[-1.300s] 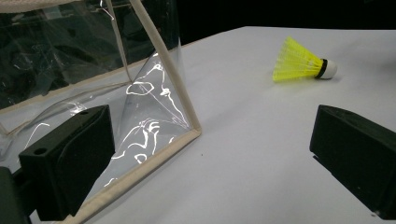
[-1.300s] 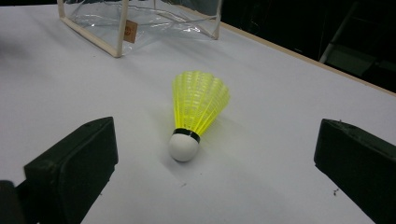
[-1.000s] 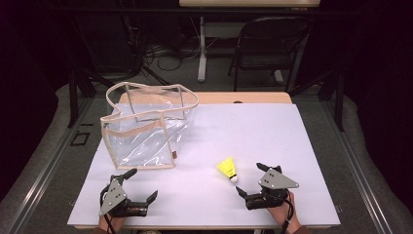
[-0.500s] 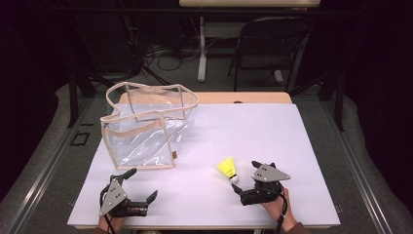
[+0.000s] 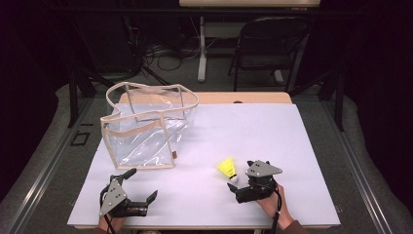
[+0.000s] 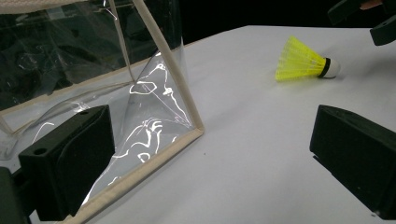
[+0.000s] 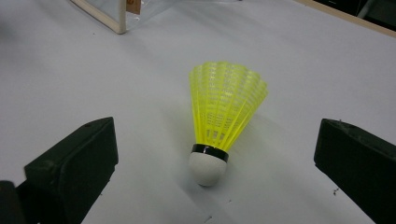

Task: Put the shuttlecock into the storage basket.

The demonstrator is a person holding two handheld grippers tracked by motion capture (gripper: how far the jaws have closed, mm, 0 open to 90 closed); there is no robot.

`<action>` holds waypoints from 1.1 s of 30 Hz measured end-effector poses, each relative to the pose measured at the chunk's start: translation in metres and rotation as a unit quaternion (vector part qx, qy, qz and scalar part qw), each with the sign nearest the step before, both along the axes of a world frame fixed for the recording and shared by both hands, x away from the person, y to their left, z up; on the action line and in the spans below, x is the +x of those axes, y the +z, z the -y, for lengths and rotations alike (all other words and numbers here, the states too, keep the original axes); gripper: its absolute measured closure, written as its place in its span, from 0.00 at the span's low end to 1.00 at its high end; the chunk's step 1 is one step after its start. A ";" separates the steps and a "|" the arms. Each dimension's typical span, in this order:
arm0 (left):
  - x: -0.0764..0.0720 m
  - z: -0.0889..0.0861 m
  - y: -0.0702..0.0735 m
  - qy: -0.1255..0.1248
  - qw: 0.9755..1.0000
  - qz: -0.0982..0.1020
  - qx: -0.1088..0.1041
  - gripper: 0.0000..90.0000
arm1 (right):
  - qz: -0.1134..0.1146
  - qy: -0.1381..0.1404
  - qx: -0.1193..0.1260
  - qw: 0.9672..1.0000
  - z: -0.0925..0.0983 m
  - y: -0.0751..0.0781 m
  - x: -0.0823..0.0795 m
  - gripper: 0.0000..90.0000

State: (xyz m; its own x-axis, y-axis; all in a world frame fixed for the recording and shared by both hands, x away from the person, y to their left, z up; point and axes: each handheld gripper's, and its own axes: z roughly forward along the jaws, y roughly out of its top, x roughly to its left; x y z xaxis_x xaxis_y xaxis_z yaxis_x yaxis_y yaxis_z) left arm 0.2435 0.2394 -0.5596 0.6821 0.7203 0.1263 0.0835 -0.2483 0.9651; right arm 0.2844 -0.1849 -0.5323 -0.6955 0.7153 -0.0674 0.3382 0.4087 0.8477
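A yellow shuttlecock (image 5: 227, 169) with a white cork lies on its side on the white table (image 5: 253, 131), front right of centre. My right gripper (image 5: 239, 179) is open just behind it. In the right gripper view the shuttlecock (image 7: 224, 112) lies between the spread jaws, cork toward the camera, and touches neither. My left gripper (image 5: 141, 185) rests open and empty near the front left edge. A clear plastic bag (image 5: 146, 131) with beige trim stands at the left. In the left gripper view the bag's corner (image 6: 187, 116) is close ahead and the shuttlecock (image 6: 301, 60) lies farther right.
A wooden strip (image 5: 243, 97) runs along the table's far edge. A folding chair (image 5: 272, 44) and cables stand on the dark floor beyond. The other gripper (image 6: 369, 18) shows at the top right of the left gripper view.
My right gripper has moved left and forward, up to the shuttlecock, so its jaws now flank the cork. The left gripper, bag and shuttlecock have stayed put.
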 end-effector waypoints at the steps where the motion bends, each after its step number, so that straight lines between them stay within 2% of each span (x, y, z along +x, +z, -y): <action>1: 0.000 0.000 0.000 0.000 1.000 0.000 0.000 0.00 | 0.000 0.001 0.000 1.000 -0.001 0.000 0.000 0.00; 8: 0.000 0.000 0.000 0.000 1.000 0.001 0.001 0.00 | -0.005 -0.006 -0.006 1.000 -0.005 0.003 0.002 0.00; 15: 0.000 0.000 0.000 0.001 1.000 0.001 0.000 0.00 | -0.021 -0.021 -0.007 1.000 -0.010 0.006 0.007 0.01; 21: 0.000 0.000 0.000 0.001 1.000 -0.001 0.000 0.00 | -0.034 -0.032 -0.017 0.999 -0.015 0.006 0.010 0.04; 24: 0.001 0.000 0.000 0.001 1.000 -0.002 0.001 0.00 | -0.048 -0.041 -0.031 0.998 -0.019 0.005 0.013 0.05; 30: 0.001 0.000 0.000 0.001 1.000 -0.002 0.001 0.00 | -0.066 -0.047 -0.041 0.996 -0.023 0.004 0.016 0.09; 33: 0.000 0.000 0.000 0.001 1.000 -0.002 0.001 0.00 | -0.078 -0.056 -0.048 0.994 -0.025 0.003 0.017 0.15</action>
